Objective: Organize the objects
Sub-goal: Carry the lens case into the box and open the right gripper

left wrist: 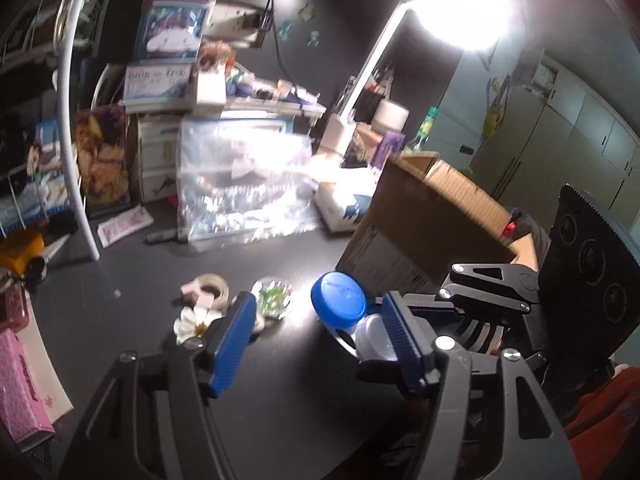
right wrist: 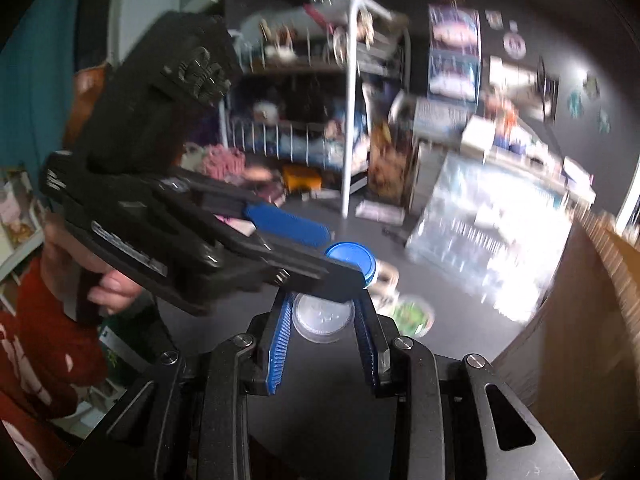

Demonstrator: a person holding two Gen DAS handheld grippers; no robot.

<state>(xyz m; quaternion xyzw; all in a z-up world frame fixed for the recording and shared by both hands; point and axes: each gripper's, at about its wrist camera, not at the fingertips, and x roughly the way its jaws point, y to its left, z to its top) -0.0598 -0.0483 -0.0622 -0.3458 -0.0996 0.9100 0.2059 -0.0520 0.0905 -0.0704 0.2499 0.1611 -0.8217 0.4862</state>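
Right wrist view, jaws clamp clear lens-case cup (right wrist: 323, 317), left view adds cardboard box (left wrist: 424, 224), left jaws wide

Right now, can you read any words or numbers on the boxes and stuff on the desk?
None can be read for sure.
Pink box: lettering too warped.
Blue cap: embossed marks, unreadable.
White boxes: print too small.
Cardboard box: label too faint.
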